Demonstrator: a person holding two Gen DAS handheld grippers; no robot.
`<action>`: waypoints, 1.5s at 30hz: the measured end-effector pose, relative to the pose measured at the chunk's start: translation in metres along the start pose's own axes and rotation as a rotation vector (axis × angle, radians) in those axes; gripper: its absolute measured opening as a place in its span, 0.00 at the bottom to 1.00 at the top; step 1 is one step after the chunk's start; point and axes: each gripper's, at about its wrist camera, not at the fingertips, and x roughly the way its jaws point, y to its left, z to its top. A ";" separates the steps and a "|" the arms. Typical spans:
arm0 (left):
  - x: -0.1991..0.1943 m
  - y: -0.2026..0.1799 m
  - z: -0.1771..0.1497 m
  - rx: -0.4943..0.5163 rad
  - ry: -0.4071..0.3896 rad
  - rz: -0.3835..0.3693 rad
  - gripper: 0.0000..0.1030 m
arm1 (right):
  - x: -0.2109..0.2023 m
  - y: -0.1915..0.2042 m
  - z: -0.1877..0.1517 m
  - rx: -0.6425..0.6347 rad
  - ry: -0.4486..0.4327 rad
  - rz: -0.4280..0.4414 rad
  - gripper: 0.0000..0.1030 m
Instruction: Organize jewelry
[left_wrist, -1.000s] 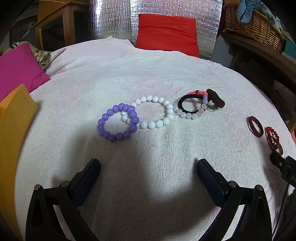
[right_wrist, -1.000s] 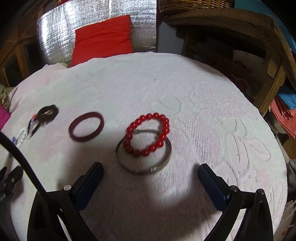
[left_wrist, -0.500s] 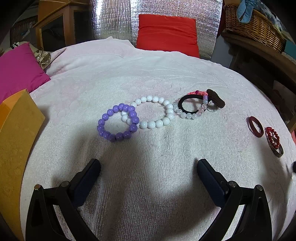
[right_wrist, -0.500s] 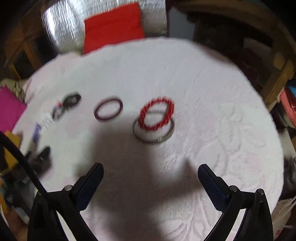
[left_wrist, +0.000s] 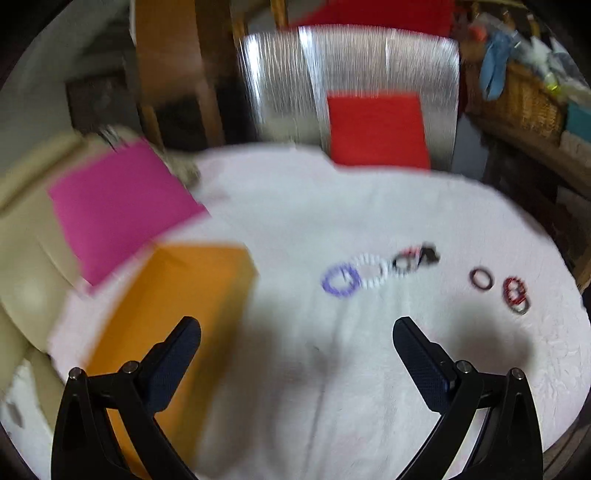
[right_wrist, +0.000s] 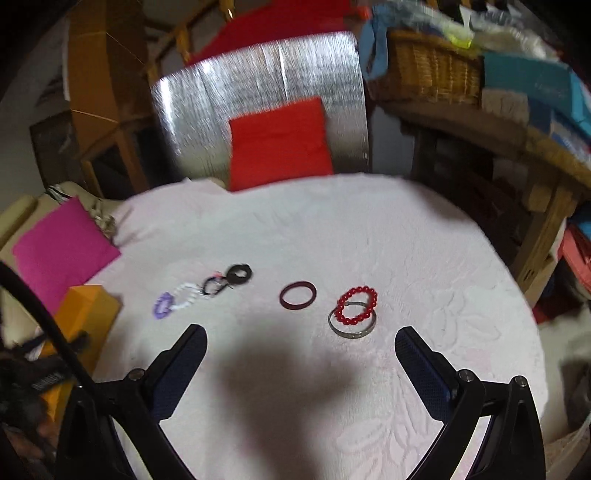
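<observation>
Jewelry lies in a row on a pale pink cloth (right_wrist: 424, 266). From left to right: a purple bead bracelet (right_wrist: 163, 305) (left_wrist: 340, 281), a white bead bracelet (right_wrist: 186, 295) (left_wrist: 371, 269), a dark tangle of black rings (right_wrist: 231, 278) (left_wrist: 413, 257), a maroon bangle (right_wrist: 297, 294) (left_wrist: 481, 278), and a red bead bracelet (right_wrist: 357, 305) (left_wrist: 514, 290) resting on a metal bangle (right_wrist: 352, 325). An orange box (left_wrist: 170, 332) (right_wrist: 86, 314) stands at the left. My left gripper (left_wrist: 296, 338) and my right gripper (right_wrist: 300, 341) both hover high above the cloth, open and empty. The left wrist view is blurred.
A pink cushion (left_wrist: 118, 206) lies at the left edge and a red cushion (right_wrist: 279, 142) leans on a silver foil panel (right_wrist: 258, 92) at the back. A wicker basket (right_wrist: 428, 72) sits on a wooden shelf at the right. A black cable (right_wrist: 48, 325) crosses the lower left.
Both grippers have risen and pulled back, so the jewelry looks smaller and farther away. The orange box has come more fully into the left wrist view. No jewelry has moved.
</observation>
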 end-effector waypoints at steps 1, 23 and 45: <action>-0.020 0.001 0.002 0.012 -0.044 0.006 1.00 | -0.019 0.003 -0.006 -0.004 -0.035 0.012 1.00; 0.009 -0.032 0.002 0.091 -0.280 0.003 1.00 | -0.024 0.029 -0.032 -0.081 -0.198 -0.028 1.00; 0.029 -0.043 -0.002 0.071 -0.202 -0.044 1.00 | -0.020 0.033 -0.027 -0.040 -0.171 -0.044 1.00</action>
